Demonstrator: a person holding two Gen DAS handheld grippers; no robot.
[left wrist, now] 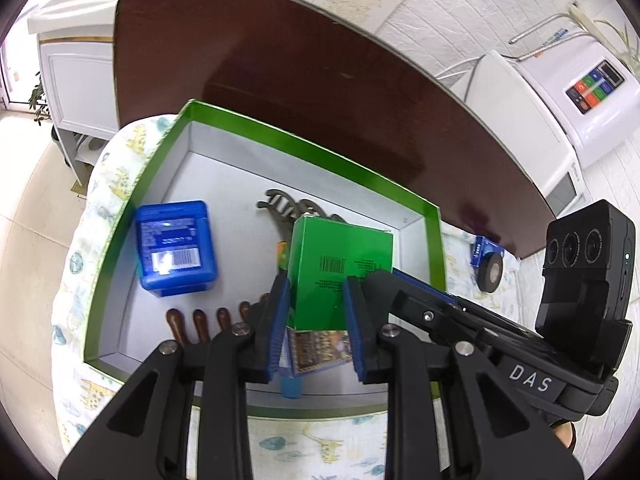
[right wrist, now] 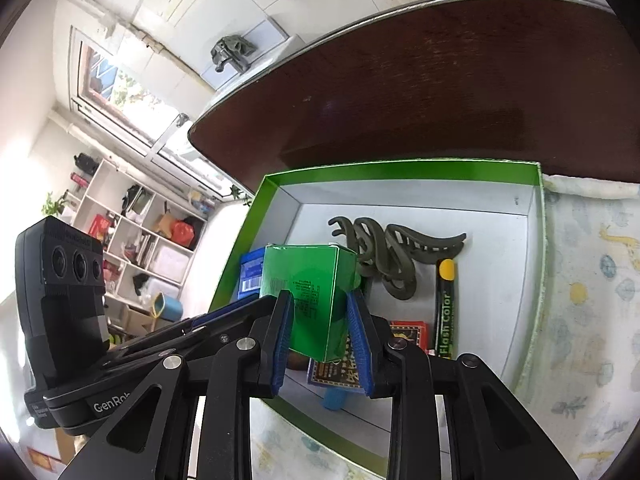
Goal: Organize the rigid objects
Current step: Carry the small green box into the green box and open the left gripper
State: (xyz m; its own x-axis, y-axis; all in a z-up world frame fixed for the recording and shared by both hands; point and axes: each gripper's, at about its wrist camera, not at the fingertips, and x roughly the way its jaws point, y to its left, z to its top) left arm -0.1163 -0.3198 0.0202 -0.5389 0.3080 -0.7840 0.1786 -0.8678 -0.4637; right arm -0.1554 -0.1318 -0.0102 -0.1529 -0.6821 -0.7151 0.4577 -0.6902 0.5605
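Held thing: a small green carton (left wrist: 340, 276), pinched from two sides at once and hanging above the tray (left wrist: 304, 144), over its near half.
Left gripper (left wrist: 316, 322): its blue pads (left wrist: 280, 320) press on the lower part of the carton, one on each side face.
Right gripper (right wrist: 322, 330): it pinches the same carton low down, with the pads flat on two opposite faces.
Handling: the carton looks like thin glossy cardboard, so it is probably light and a little slippery. Its walls may dent if the squeeze is strong. The flat side faces seem the best place to hold it, not the corners.
Tray: a shallow cardboard lid, green on the rim and pale grey inside, with straight low walls. It rests on a soft cloth with printed animals (left wrist: 108, 184).
Inside the tray: a blue plastic box (left wrist: 176, 246) with rounded corners and a barcode label; an olive hair claw (right wrist: 400, 256) with curved teeth; a slim black tube marked "Flash Color" (right wrist: 445, 308).
Outside the tray: a dark roll of tape (left wrist: 490, 268) lies on the cloth, well apart from the carton.
Table: dark brown wood (left wrist: 320, 80), smooth and shiny.
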